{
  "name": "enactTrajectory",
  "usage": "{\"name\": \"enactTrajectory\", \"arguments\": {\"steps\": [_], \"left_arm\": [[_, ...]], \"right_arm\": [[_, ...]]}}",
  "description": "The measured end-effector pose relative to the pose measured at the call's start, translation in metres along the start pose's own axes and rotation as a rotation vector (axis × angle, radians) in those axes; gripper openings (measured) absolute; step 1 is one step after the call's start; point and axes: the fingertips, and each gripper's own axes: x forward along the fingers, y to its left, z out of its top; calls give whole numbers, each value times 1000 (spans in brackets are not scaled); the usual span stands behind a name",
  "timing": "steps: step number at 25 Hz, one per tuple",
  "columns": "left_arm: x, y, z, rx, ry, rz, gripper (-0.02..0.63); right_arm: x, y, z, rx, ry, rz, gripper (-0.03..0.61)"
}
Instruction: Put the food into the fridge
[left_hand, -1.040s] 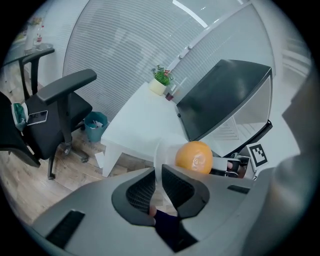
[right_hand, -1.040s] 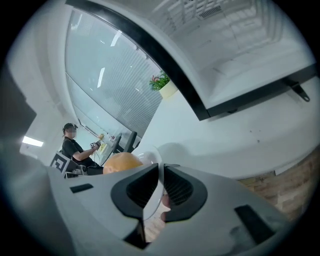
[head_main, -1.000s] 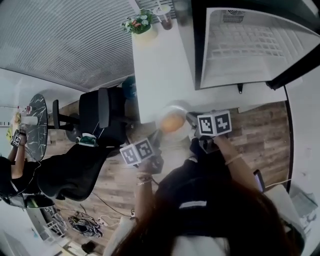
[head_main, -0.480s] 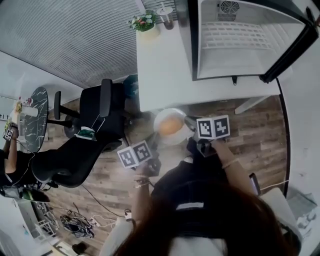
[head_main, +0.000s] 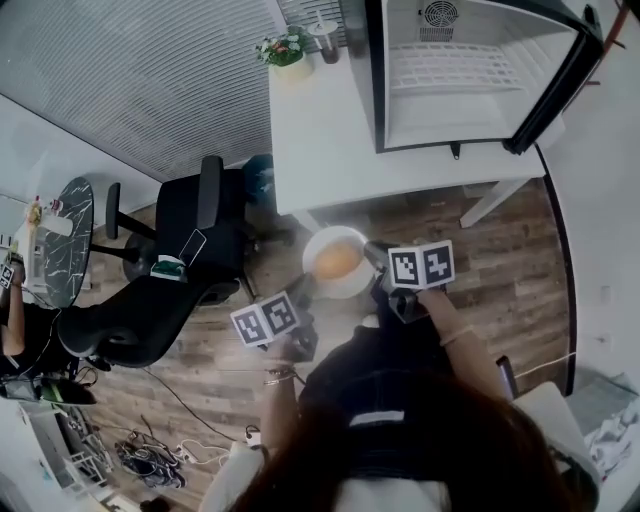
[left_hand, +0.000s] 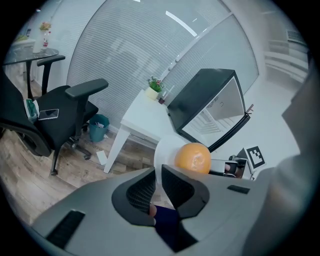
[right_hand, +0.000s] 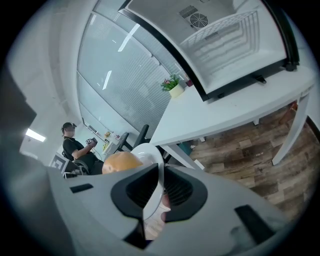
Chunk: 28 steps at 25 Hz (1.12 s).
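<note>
An orange (head_main: 338, 260) lies on a white plate (head_main: 322, 244) that I carry between both grippers above the wood floor. My left gripper (head_main: 304, 292) is shut on the plate's left rim (left_hand: 161, 156), with the orange (left_hand: 193, 158) just beyond its jaws. My right gripper (head_main: 376, 256) is shut on the opposite rim (right_hand: 150, 152), the orange (right_hand: 121, 162) to its left. Ahead, the small black fridge (head_main: 450, 80) stands on a white table (head_main: 320, 140) with its door (head_main: 560, 70) swung open and its white inside bare.
A potted plant (head_main: 285, 48) and a cup (head_main: 326, 35) stand at the table's far end. Black office chairs (head_main: 190, 250) crowd the left, with a teal bin (left_hand: 98, 126) by the table leg. A person (right_hand: 75, 145) sits at a round table (head_main: 65, 240) farther left.
Both grippers have carried the plate with the orange along toward the table. The open fridge, cut off at the top edge before, now shows whole. Both grips are unchanged.
</note>
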Motion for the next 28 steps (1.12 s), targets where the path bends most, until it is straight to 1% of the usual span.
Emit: {"name": "enactTrajectory", "arguments": {"steps": [4, 9, 13, 18, 21, 28], "left_arm": [[-3, -6, 0, 13, -11, -12, 43], [1, -14, 3, 23, -13, -16, 43], [7, -28, 4, 43, -11, -18, 43], [26, -54, -3, 44, 8, -18, 43], [38, -72, -4, 44, 5, -17, 43], [66, -112, -3, 75, 22, -33, 43]], "right_arm": [[-7, 2, 3, -14, -15, -5, 34], [-13, -2, 7, -2, -29, -1, 34], [-24, -12, 12, 15, -38, 6, 34], [-45, -36, 19, 26, -40, -3, 34], [-57, -53, 25, 41, -43, -7, 34], [-86, -88, 41, 70, -68, -21, 34]]}}
